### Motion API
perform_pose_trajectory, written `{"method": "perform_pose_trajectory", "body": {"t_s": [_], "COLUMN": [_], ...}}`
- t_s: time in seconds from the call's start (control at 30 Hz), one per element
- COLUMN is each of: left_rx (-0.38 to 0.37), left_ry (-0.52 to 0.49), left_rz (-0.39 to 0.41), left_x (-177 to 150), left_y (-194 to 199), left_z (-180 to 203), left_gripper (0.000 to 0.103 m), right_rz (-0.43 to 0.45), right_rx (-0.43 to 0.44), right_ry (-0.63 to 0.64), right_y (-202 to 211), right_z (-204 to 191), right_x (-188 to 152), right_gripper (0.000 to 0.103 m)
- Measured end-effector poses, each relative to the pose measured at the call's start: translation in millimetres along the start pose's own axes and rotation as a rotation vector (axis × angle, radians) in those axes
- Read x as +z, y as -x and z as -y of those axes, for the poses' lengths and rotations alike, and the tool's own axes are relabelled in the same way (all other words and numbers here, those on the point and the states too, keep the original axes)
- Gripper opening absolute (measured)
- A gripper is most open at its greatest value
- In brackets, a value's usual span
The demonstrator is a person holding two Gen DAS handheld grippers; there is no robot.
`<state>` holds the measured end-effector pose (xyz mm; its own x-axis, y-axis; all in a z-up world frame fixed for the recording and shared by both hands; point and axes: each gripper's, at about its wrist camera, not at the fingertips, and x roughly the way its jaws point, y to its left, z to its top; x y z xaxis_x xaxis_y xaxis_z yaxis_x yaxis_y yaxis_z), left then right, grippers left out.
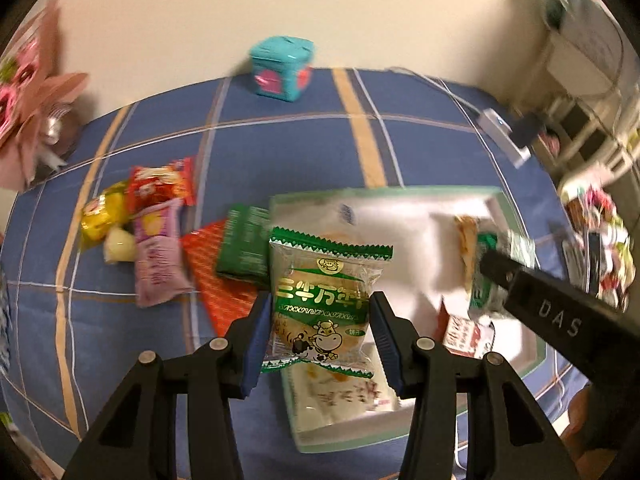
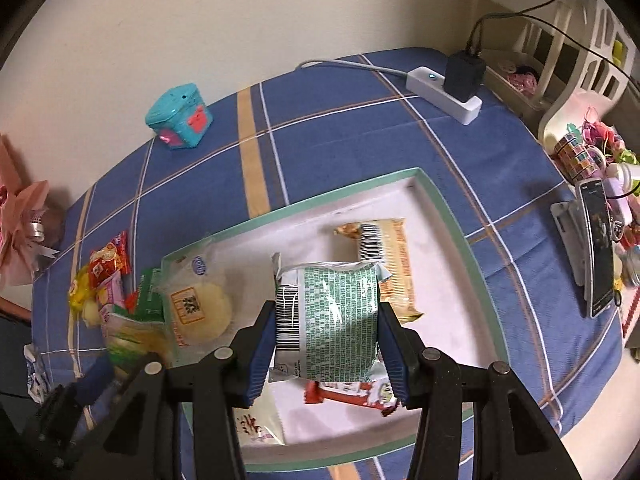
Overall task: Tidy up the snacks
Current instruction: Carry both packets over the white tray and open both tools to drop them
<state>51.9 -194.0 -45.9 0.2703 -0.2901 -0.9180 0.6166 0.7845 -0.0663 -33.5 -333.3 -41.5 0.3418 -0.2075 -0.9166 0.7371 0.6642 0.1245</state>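
Each gripper clamps a packet between its fingers — left gripper (image 1: 320, 320) the cow-print biscuit pack (image 1: 320, 304), right gripper (image 2: 327, 344) the green-backed packet (image 2: 334, 320) — over the part-filled tray (image 2: 452, 216); beyond the left fingers, loose snacks (image 1: 156, 224) remain unsorted.

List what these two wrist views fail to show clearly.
- Right wrist view: the front label of the green packet in the right gripper faces away; only its printed back shows.
- Right wrist view: the red-and-white wrapper in the tray is mostly covered by that packet.
- Left wrist view: the packet in the right gripper is motion-blurred.
- Left wrist view: the white packet is partly hidden under the cow-print biscuit packet in the left gripper.
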Motion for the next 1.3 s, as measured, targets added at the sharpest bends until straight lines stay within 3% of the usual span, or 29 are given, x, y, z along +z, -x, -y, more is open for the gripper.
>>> {"method": "perform_pose_trajectory", "body": {"t_s": [0.4, 0.6, 0.73, 0.97, 1.1, 1.3], "left_rx": [0.024, 0.038, 0.049, 0.039, 0.042, 0.048], "left_ry": [-0.046, -0.045, -0.042, -0.033, -0.017, 0.035], "left_rz": [-0.093, -0.106, -0.109, -0.102, -0.101, -0.104], "left_x": [-15.8, -16.1, -15.1, -12.2, -10.0, -8.2], "left_y": [-31.5, -35.9, -37.3, -32.0, -26.9, -25.3], "left_z": [25.3, 25.5, 25.2, 21.8, 13.7, -5.2], "left_gripper": [0.051, 0.051, 0.060, 0.060, 0.061, 0.061], "right_rz": [-0.054, -0.077, -0.087, -0.085, -0.079, -0.074], "right_rx": [0.018, 0.031, 0.033, 0.032, 0.037, 0.035], "right_ry": [0.001, 0.012, 0.020, 0.030, 0.018, 0.032], "right_y": [-18.3, -25.9, -28.3, -26.5, -24.5, -22.4], "right_z": [3.8, -0.5, -1.3, -2.5, -2.4, -5.1], "right_x": [-5.4, -7.9, -8.1, -6.6, -6.6, -6.5], "right_gripper": [0.052, 0.052, 0.052, 0.052, 0.063, 0.063]}}
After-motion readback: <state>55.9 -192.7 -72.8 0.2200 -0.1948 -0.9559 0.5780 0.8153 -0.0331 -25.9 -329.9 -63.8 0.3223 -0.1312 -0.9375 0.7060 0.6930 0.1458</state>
